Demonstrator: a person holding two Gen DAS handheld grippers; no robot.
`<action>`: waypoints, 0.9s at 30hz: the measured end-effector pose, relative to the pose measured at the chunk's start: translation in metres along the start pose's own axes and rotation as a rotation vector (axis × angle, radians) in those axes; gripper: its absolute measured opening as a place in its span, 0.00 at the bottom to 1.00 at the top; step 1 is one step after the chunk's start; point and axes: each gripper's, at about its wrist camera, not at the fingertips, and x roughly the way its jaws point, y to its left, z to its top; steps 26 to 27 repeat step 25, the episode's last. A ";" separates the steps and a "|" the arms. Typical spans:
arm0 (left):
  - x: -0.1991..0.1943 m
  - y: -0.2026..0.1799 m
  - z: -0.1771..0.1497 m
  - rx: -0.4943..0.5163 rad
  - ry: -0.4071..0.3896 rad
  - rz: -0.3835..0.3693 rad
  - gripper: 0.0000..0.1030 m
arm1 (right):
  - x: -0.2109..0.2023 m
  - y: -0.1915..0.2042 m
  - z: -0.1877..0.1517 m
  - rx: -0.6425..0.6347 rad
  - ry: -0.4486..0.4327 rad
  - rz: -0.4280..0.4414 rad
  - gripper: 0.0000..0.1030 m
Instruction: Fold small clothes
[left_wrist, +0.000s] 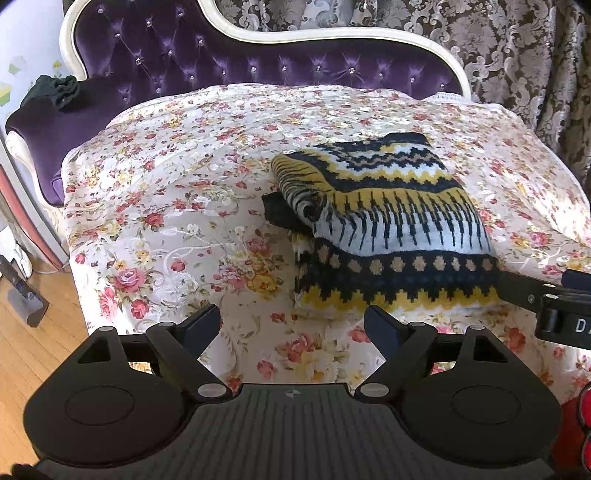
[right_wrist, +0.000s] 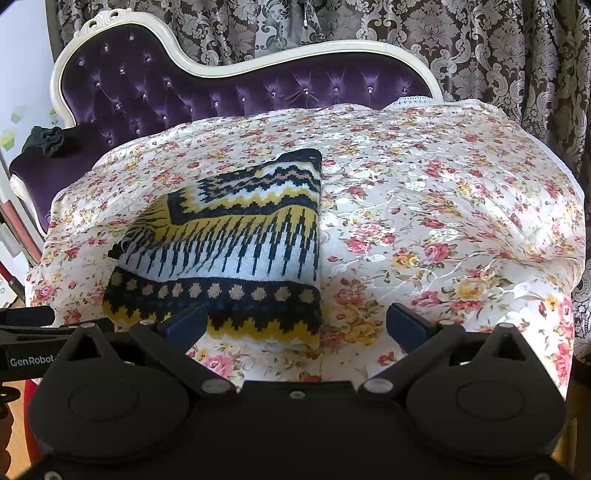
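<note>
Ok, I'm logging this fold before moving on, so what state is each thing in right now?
patterned knit garment: folded into a compact stack, lying on the floral cover, not gripped.
left claw: open, nothing between its fingers, just short of the garment's near edge.
right claw: open, empty, at the garment's near corner.
floral cover: spread over the sofa, slightly wrinkled.
black cloth: bunched on the purple sofa arm.

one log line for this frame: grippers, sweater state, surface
left gripper: open, empty | right gripper: open, empty | knit sweater: folded, lying on floral cover | contact: none
</note>
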 end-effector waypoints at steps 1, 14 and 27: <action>0.000 0.000 0.000 -0.001 0.001 0.000 0.82 | 0.001 0.000 0.000 0.000 0.002 0.000 1.00; 0.002 0.002 0.004 -0.004 0.004 0.002 0.82 | 0.006 0.003 0.003 -0.002 0.015 0.013 1.00; 0.005 0.004 0.005 -0.009 0.014 0.008 0.82 | 0.011 0.004 0.005 -0.003 0.028 0.023 1.00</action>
